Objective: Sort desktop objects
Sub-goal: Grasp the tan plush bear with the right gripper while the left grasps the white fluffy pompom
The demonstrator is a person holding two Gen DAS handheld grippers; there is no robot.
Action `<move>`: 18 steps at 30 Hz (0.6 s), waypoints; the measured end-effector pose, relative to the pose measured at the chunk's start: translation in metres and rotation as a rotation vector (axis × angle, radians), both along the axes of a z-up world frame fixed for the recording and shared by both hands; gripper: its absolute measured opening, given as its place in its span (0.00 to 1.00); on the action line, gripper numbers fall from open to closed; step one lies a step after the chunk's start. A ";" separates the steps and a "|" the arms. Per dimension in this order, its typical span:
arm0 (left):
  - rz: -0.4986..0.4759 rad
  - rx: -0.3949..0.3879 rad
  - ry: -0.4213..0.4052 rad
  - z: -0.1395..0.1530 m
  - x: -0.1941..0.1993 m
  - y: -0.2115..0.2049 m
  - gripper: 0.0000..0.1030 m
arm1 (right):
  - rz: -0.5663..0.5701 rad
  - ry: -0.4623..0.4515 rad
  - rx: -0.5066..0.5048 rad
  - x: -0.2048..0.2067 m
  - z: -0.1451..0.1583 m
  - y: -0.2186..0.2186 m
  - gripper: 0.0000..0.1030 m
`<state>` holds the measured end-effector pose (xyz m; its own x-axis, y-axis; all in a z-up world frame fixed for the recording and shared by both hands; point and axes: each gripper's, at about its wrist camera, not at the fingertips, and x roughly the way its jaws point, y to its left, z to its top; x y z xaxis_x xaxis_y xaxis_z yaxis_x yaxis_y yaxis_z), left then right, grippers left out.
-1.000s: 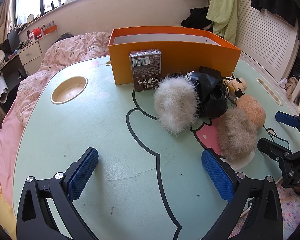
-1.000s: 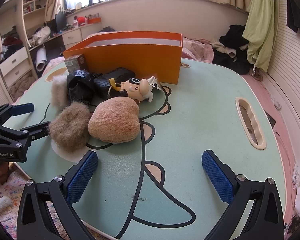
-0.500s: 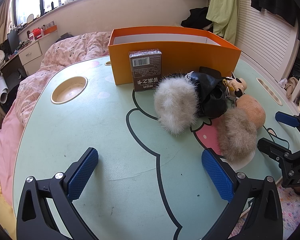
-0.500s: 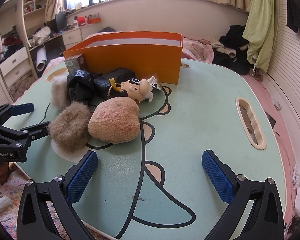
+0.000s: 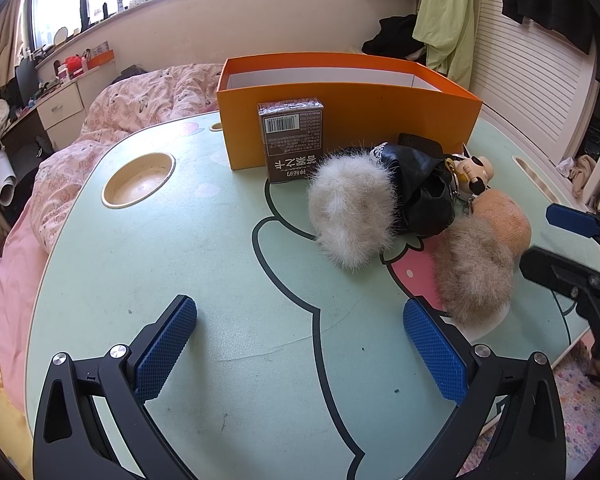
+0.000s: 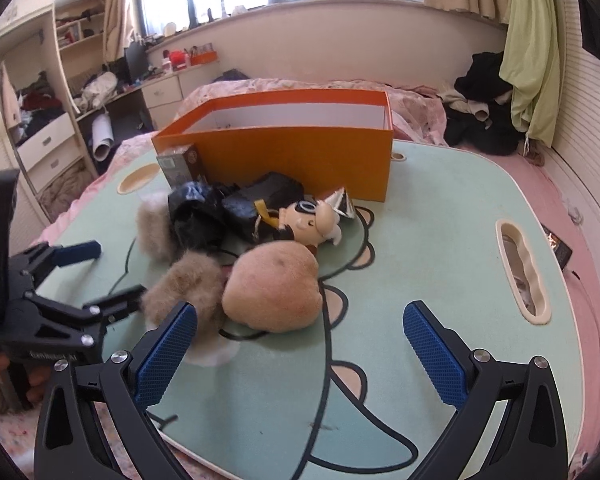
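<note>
Both your tongs are wide apart, holding nothing: left gripper [image 5: 300,344] low centre of its view over bare table [image 5: 180,248], right gripper [image 6: 300,344] low centre of its view, its left pad just beside the brown puff [image 6: 188,284].

Stuff to sort sits in a clump mid-frame, in front of the orange box [image 5: 352,120], which looks empty inside as far as you can see. Small carton [image 5: 292,140] stands upright touching the box wall. White puff [image 5: 352,216] leans on the black pouch [image 5: 424,192]. Tan plush [image 6: 276,284] touches the brown puff; doll keychain [image 6: 312,220] lies betw. plush and box.

Handling, my guess:
- Puffs & plush: light, soft, squashy. Close deep across the middle, not on fur tips, or they'll slip out.
- Carton: stiff, light; pinch the flat faces near the top. Film wrap may be slick.
- Pouch: floppy, shiny; grab a fold.
- Keychain: hard head, ring dangles; take the head. May snag the pouch.
</note>
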<state>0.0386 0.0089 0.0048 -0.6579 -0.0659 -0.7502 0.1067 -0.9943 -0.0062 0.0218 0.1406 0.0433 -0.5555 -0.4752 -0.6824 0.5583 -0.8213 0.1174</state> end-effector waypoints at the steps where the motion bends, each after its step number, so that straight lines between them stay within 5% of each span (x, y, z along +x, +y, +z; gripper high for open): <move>1: 0.000 0.000 0.000 0.000 0.000 0.000 1.00 | -0.009 -0.018 -0.014 -0.005 0.002 -0.003 0.95; 6: 0.000 -0.001 0.000 0.000 0.000 0.000 1.00 | -0.049 -0.113 0.011 -0.025 -0.008 -0.017 0.73; 9: 0.000 0.000 0.002 0.001 0.000 0.000 1.00 | -0.068 -0.088 0.035 -0.021 -0.012 -0.016 0.44; 18: -0.007 0.000 -0.001 0.002 -0.001 0.000 1.00 | -0.169 -0.108 -0.133 -0.021 -0.009 0.032 0.43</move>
<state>0.0371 0.0092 0.0068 -0.6576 -0.0615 -0.7508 0.0996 -0.9950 -0.0057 0.0005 0.1721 0.0339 -0.5623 -0.4708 -0.6798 0.3925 -0.8756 0.2817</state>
